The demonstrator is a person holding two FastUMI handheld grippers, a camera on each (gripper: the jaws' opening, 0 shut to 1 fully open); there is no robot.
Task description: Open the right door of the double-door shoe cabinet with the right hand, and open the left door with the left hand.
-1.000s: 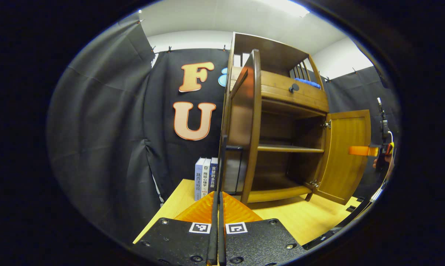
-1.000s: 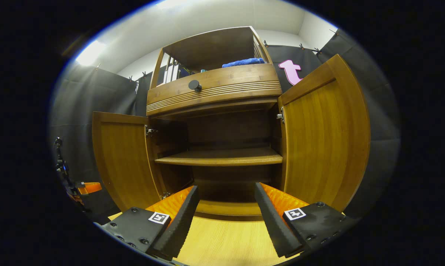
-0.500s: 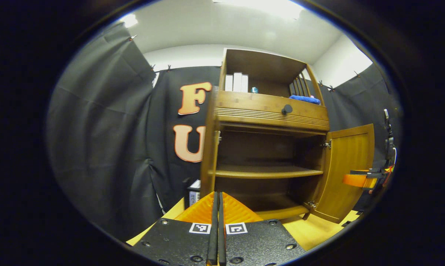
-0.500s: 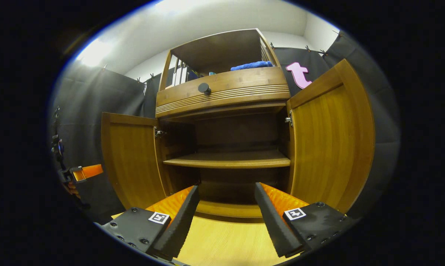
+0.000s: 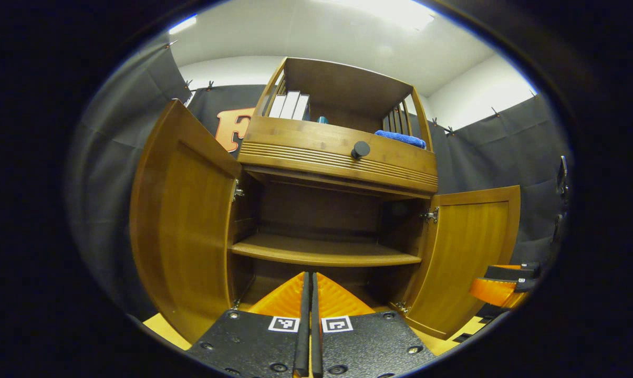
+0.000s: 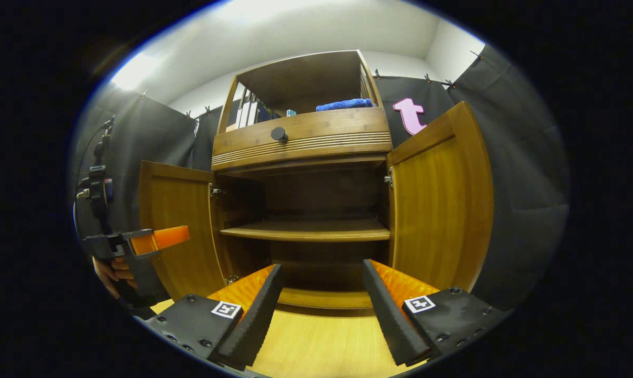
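1. In the left gripper view, your left gripper (image 5: 311, 294) sits at 6 o'clock with its two orange, black-padded fingers pressed flat together and nothing between them.
2. Straight ahead at 12 o'clock stands the brown wooden double-door shoe cabinet (image 5: 337, 157), both doors swung out.
3. The left wooden door (image 5: 182, 231) hangs wide at 9 o'clock; the right wooden door (image 5: 466, 252) stands out at 3 o'clock.
4. Inside, a bare wooden shelf (image 5: 324, 252) crosses the middle. Above it a drawer front carries a round black knob (image 5: 360, 149).
5. On the top deck you see upright white books (image 5: 290, 105) at 11 o'clock and a folded blue cloth (image 5: 400, 138) at 1 o'clock.
6. Your right gripper (image 5: 500, 286) shows at 4 o'clock, just beside the right door's lower edge.
7. In the right gripper view, your right gripper (image 6: 321, 299) sits at 6 o'clock, its fingers spread wide and empty above the pale wooden tabletop (image 6: 316, 346).
8. The cabinet fills 12 o'clock, the right door at 3 o'clock, the left door at 9 o'clock.
9. Your left gripper appears at 8 o'clock, held by your hand (image 6: 114, 270), its orange finger lying across the left door; whether it touches, I cannot tell.
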